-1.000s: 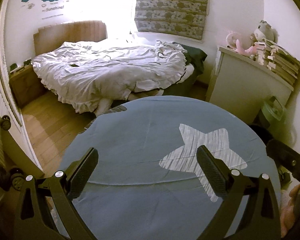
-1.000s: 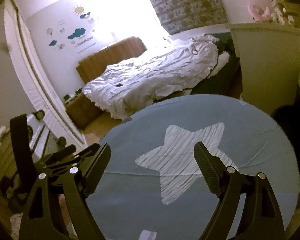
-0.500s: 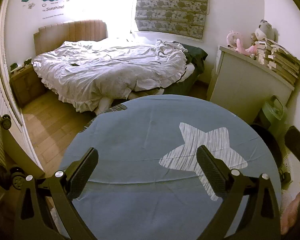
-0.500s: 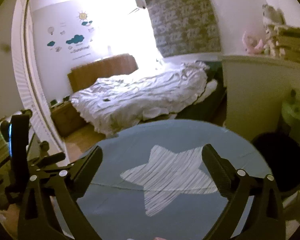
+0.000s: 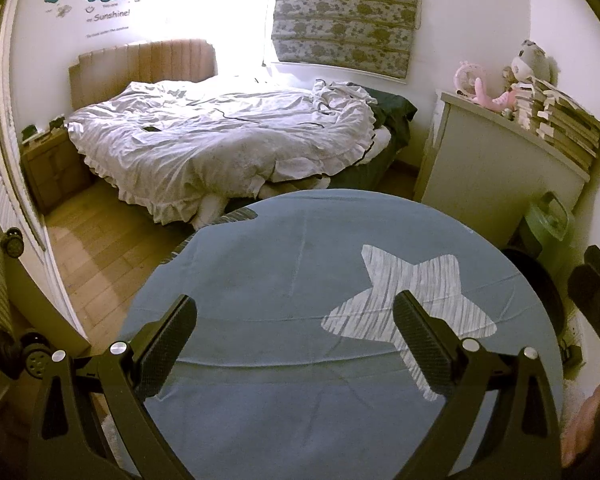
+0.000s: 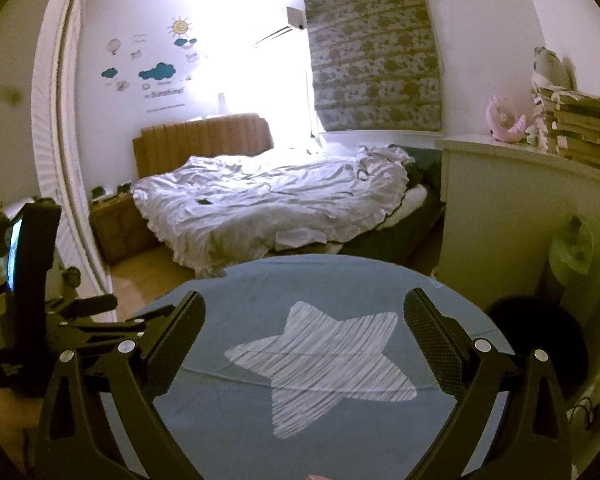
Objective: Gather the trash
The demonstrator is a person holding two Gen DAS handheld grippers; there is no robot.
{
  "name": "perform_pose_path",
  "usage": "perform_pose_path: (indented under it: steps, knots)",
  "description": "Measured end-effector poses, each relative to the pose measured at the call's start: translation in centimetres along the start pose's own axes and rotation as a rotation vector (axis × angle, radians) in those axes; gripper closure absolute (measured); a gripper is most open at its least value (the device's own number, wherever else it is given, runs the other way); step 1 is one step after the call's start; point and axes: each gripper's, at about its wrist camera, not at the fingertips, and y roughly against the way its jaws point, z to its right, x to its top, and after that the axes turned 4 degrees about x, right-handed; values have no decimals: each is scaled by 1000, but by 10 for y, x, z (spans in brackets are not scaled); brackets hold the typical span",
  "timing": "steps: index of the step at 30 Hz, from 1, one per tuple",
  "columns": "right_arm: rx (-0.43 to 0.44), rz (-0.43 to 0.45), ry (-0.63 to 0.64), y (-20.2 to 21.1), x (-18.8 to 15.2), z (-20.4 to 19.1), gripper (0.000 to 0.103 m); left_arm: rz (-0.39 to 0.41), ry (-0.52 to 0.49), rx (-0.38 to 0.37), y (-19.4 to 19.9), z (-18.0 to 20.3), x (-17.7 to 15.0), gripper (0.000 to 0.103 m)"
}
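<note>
Right wrist view: swings off its tilt of 1 second ago and levels out, now squared over the white star (image 6: pixel 328 356) on the blue-clothed round table (image 6: pixel 228 420). Holds the right claw (image 6: pixel 305 300) above that cloth with both fingers spread wide, nothing between them. Left wrist view: barely shifts across the same second. Keeps the left claw (image 5: pixel 294 304) parked over the near half of the table, fingers wide apart too, gripping nothing.

Means 2 empty claws, both steadied, scanning and not yet reaching. Reads as the search step, right at the start of the job.

No trash anywhere on the cloth under or ahead of either claw. Shows a rumpled white bed (image 5: pixel 220 140) well beyond both claws, with 1 small dark item (image 5: pixel 152 129) lying on the cover, too small to call trash or not. Shows a black round bin (image 6: pixel 540 340) to the right of the right claw, just beside the table edge, and a green lidded bin (image 5: pixel 548 220) past it against the pale dresser (image 5: pixel 492 176).

Probably calls for a sweep of floor and bed next, with the black bin the likely drop point.
</note>
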Motion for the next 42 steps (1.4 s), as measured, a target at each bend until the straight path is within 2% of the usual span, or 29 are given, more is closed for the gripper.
perform_pose_path:
  steps: [42]
  knots:
    - [13, -24, -8, -7, -9, -1, 5, -4, 17, -12, 3, -10, 4, 5]
